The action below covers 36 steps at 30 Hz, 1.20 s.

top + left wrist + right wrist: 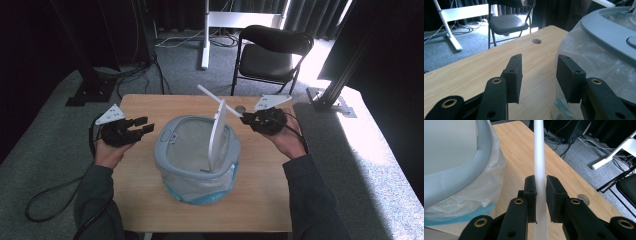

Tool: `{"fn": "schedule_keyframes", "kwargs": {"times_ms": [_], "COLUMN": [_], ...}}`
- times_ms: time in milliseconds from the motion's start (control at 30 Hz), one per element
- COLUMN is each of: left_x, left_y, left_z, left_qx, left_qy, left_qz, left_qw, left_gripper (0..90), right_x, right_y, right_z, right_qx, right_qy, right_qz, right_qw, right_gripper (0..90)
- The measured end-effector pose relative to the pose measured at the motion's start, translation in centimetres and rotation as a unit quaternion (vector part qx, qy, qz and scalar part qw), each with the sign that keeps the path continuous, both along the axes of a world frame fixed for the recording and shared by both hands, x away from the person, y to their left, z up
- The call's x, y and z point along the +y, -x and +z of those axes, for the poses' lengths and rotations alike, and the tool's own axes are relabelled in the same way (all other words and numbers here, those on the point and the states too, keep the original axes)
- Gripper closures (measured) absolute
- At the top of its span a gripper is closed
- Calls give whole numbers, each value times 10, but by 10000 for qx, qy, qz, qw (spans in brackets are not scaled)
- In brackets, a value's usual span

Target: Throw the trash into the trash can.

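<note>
**Bin in the middle, a gripper at each side**

A grey bin [196,159] lined with a clear bag stands on the wooden table [150,200]. The right gripper [246,119] pinches a white hanger [218,131] that leans into the bin's mouth, one thin arm poking up and away. The left gripper [144,125] (jaws apart, nothing between them) hangs just left of the bin. A black chair [272,52] stands beyond the table.

high: above, facing forward-down | gripper views: close, low along table [150,200] | shared: bin [195,165], chair [272,55]
</note>
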State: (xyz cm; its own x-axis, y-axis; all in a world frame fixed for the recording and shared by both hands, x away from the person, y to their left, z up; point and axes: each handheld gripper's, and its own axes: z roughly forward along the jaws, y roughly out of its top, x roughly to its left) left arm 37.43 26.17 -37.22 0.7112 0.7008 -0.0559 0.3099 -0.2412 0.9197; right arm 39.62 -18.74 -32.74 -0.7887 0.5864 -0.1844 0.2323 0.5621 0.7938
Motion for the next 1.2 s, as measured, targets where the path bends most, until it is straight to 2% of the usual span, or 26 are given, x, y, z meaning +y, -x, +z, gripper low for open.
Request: {"fn": "schedule_keyframes", "kwargs": {"times_ms": [267, 667, 867, 1200], "left_x": [-8, -20, -30, -36], "left_y": [-4, -17, -24, -24], "left_z": [8, 23, 29, 31], "left_qx": [-68, -111, -131, -161], "left_qy": [-12, -81, -94, -100], "left_qz": [-113, -262, -338, -385], "left_qw": [9999, 9996, 9993, 9991], "left_gripper": [562, 562, 558, 546], "right_x": [2, 4, 6, 0], "right_y": [-3, -8, -7, -1], "right_z": [0, 0, 2, 8], "right_qx": [1, 48, 7, -116], "right_qy": [41, 53, 73, 13], "right_qz": [196, 264, 315, 297], "right_qw": [9998, 9996, 9995, 9995], "right_gripper": [789, 789, 789, 789]}}
